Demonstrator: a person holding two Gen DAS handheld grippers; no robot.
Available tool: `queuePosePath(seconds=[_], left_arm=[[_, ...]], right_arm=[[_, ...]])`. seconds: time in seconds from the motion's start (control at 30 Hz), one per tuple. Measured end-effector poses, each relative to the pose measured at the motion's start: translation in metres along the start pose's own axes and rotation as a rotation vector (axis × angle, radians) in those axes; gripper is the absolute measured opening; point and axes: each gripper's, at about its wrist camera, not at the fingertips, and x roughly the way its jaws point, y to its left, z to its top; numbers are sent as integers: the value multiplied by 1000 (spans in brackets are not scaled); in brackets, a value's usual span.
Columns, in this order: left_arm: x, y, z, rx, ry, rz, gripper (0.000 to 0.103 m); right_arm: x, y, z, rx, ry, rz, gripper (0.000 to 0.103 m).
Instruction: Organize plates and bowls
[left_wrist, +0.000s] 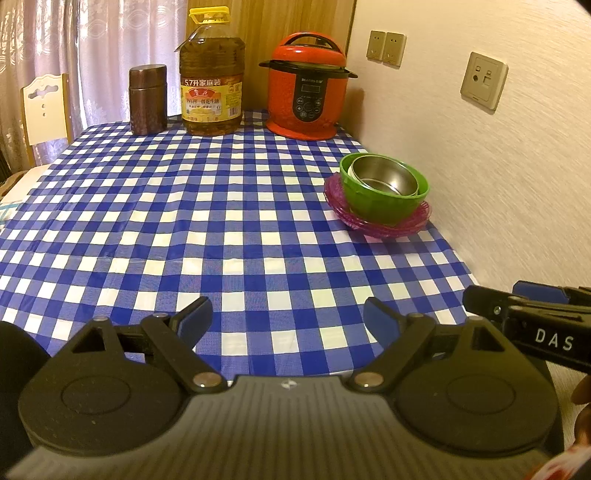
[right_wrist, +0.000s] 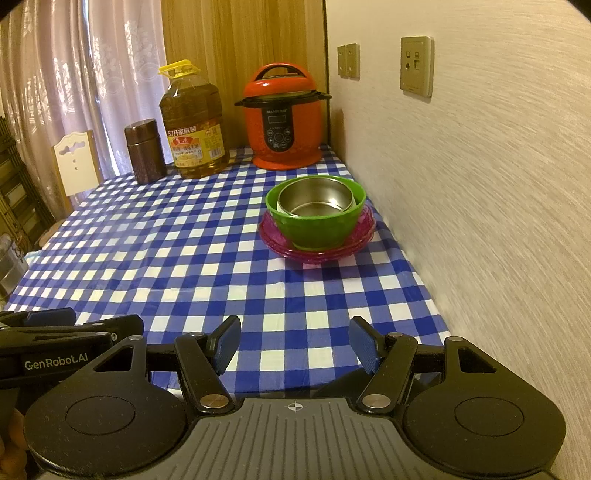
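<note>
Both claws, left claw (left_wrist: 287, 322) and right claw (right_wrist: 294, 346), wide apart, empty.

The table (right_wrist: 184, 258), under a blue-checked cloth, carries stacked pink plates (right_wrist: 317, 251); beyond them stand a red pressure cooker (right_wrist: 282, 118), oil bottle (right_wrist: 194, 125) and brown canister (right_wrist: 144, 151).

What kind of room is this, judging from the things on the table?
Most likely a home dining or kitchen corner. A checked tablecloth bears a red electric pressure cooker, a large cooking oil bottle, and a green bowl on pink plates; a dining chair stands by curtains.
</note>
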Motion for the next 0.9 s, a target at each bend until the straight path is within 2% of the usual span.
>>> queuePosePath(seconds=[0.9], left_arm=[[1,-1,0,3,0,-3,88]], right_arm=[[1,-2,1,1,3,0,65]])
